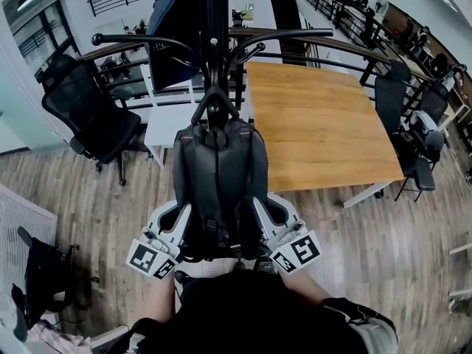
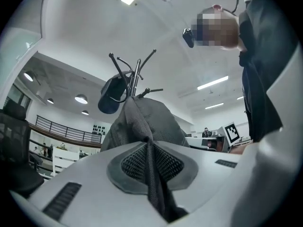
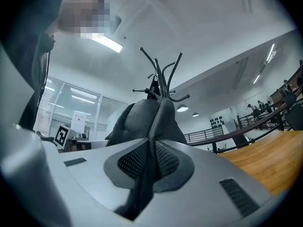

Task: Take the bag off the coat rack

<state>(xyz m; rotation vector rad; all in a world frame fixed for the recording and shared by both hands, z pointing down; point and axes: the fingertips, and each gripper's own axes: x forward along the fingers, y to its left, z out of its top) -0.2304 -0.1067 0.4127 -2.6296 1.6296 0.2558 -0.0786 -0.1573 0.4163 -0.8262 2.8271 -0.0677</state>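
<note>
Wood flooring and office furniture fill the room, with a wooden surface [image 1: 317, 124] at the right of the frame and the coat rack [image 1: 214, 43] rising at upper centre. We see the bag [image 1: 217, 190], a dark backpack, hanging at mid-frame against the pole, its top loop apparently on a low hook. Our left tongs [image 1: 183, 216] are clenched on a fold of the bag's fabric at its lower left side, and our right tongs [image 1: 259, 216] are clenched on a matching fold at its lower right. Each gripper view shows cloth pinched between the pads. For this step, we judge that both sides should rise together and evenly, so the loop goes slack and clears the hook's tip before we draw the bag toward us. The pinches hold only thin fabric, so a jerk could pull it free or rock the rack. By our count there are one bag held, one coat rack, two tongs, one wooden surface, one other dark item [image 1: 173, 28] hanging higher up, and at least three black chairs [image 1: 88, 116].
</note>
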